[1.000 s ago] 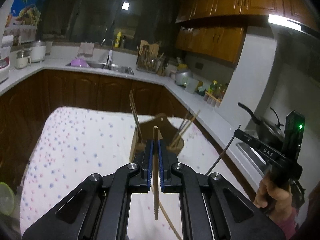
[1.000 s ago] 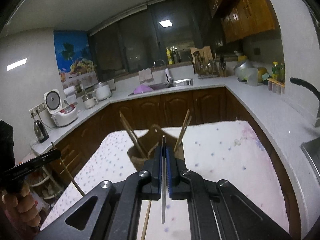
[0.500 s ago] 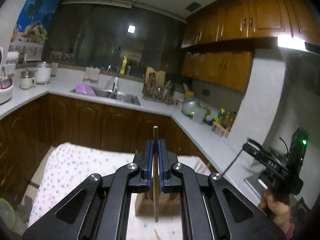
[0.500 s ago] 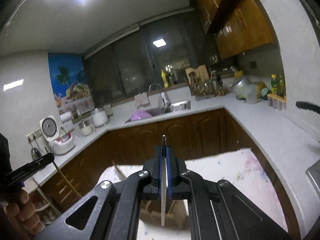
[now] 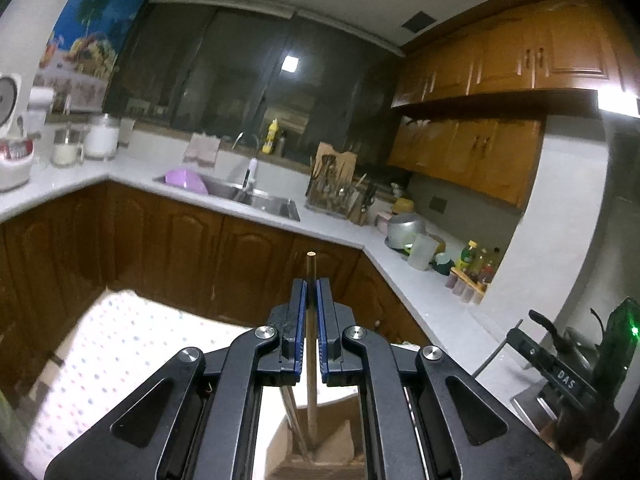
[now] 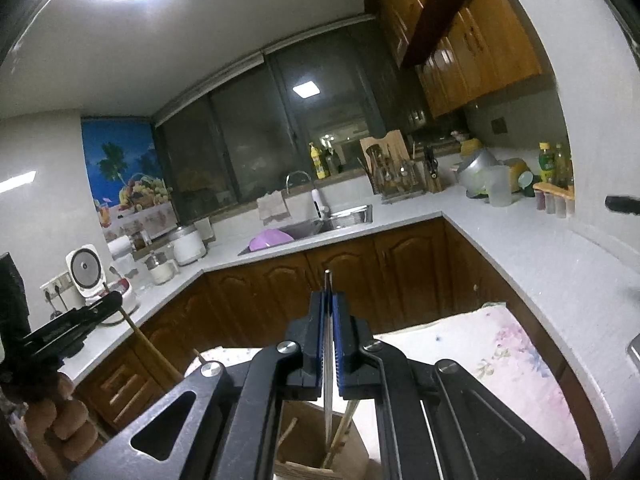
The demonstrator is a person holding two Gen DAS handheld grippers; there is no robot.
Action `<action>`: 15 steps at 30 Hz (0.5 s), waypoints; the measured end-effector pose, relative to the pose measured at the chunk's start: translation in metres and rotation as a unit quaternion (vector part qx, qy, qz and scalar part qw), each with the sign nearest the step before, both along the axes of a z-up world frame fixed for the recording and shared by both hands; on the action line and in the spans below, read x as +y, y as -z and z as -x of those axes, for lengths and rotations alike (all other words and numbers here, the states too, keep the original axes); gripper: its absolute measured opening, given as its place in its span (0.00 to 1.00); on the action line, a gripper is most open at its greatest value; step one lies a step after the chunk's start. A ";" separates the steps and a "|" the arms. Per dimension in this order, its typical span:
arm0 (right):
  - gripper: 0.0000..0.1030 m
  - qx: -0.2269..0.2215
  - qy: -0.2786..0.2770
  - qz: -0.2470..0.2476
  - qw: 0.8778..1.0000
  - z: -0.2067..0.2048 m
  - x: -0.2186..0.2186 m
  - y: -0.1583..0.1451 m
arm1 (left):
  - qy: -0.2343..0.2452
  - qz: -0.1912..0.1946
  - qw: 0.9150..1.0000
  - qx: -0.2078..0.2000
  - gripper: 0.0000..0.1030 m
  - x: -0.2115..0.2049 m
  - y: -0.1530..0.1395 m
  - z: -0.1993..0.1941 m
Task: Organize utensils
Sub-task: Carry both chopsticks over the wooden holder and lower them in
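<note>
Your left fingers point(image 5: 311, 286) are clamped tight on a wooden chopstick point(image 5: 311, 360), upright between the pads, its lower end hanging just over the wooden holder point(image 5: 320, 448). Your right fingers point(image 6: 329, 300) pinch a thin metal chopstick point(image 6: 328, 384) the same way, above the holder's open compartments point(image 6: 316, 440) where other sticks already lean. A second ago that holder sat out ahead on the dotted cloth point(image 5: 112, 360) — now it's right under both tips, and the views have tipped up toward the sink point(image 5: 256, 196) and cabinets. By my read, you're lined up for the drop — lower each stick into a slot before letting go.
</note>
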State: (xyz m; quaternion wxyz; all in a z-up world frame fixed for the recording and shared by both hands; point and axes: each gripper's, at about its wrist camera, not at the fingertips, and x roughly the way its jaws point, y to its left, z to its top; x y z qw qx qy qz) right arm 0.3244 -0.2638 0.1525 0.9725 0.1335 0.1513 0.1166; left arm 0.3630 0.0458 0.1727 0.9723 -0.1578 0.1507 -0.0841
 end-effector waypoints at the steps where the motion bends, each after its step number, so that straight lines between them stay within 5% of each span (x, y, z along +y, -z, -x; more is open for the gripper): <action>1: 0.04 0.004 -0.001 -0.001 1.000 -0.002 0.000 0.004 | -0.002 0.001 1.000 0.004 0.04 -0.001 0.006 -0.002; 15: 0.04 0.051 -0.008 -0.004 0.999 -0.008 0.003 0.052 | 0.003 -0.021 0.998 0.057 0.05 -0.018 0.070 -0.009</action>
